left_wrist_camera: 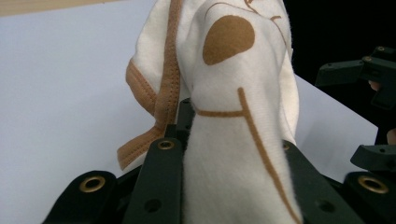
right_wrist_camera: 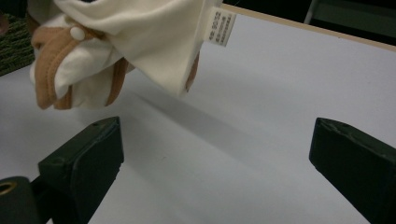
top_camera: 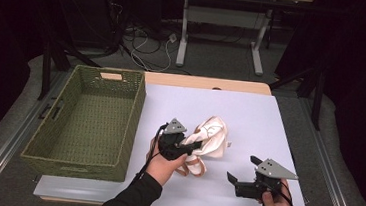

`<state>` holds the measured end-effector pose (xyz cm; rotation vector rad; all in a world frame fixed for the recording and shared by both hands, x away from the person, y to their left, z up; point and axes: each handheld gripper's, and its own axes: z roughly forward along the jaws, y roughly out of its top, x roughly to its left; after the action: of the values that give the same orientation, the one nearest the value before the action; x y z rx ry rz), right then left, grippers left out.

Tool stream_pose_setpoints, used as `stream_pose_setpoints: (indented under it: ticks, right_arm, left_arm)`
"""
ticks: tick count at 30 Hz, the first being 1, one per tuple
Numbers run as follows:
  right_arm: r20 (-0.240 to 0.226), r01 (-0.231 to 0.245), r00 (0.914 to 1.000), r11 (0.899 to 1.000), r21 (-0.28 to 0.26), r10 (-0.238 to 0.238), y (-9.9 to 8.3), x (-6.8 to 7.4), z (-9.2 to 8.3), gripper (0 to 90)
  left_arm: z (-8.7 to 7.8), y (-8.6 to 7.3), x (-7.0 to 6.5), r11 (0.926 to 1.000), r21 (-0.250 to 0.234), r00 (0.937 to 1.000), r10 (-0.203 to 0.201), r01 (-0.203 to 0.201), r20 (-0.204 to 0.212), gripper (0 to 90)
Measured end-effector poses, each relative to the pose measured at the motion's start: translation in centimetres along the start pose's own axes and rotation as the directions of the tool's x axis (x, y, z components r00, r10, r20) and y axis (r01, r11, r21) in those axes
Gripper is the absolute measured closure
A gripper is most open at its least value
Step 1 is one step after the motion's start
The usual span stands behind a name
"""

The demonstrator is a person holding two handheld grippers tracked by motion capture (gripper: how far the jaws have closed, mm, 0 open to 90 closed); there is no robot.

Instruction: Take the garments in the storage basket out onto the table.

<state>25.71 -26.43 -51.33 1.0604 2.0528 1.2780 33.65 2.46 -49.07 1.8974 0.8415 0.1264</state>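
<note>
Left gripper point(top_camera: 191, 145) clamped on a cream garment point(top_camera: 212, 135) with tan trim, jaws closed on a fold of the cloth, as seen in the left gripper view, where the fabric point(left_wrist_camera: 233, 140) bulges up between the two black jaws. Garment bunched near the middle of the white surface point(top_camera: 250, 119), partly lifted, its lower folds touching the sheet. Tan stitched lines and one tan oval patch printed on the front; no words among them. Small white care label point(right_wrist_camera: 221, 27) sewn at one edge, lines of tiny print too small to read. White snap button point(right_wrist_camera: 76, 32) on the tan band. Right gripper point(top_camera: 240, 177) apart from the cloth, near the front edge, jaws wide open and holding nothing. Green woven basket point(top_camera: 131, 123) at the left, just beside the sheet.
</note>
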Motion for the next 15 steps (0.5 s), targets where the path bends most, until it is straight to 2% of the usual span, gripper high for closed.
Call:
stream_pose_setpoints:
  ticks: [2,6,15]
  right_arm:
    - [-0.002,0.0,1.0,1.0,-0.002,0.0,0.0,0.0,0.0,2.8]
    - [-0.002,-0.001,1.0,1.0,-0.004,0.001,0.0,-0.1,0.0,2.8]
    - [-0.003,0.0,1.0,1.0,0.004,0.0,0.0,0.1,0.0,2.8]
  left_arm:
    - [0.2,-0.4,0.0,1.0,0.005,1.0,0.006,-0.006,-0.004,76.2]
    - [0.5,-1.1,-0.1,0.9999,0.004,0.9999,-0.016,0.016,0.004,76.2]
    - [1.1,-3.0,-0.1,0.9996,0.028,0.9999,-0.007,0.006,0.014,76.2]
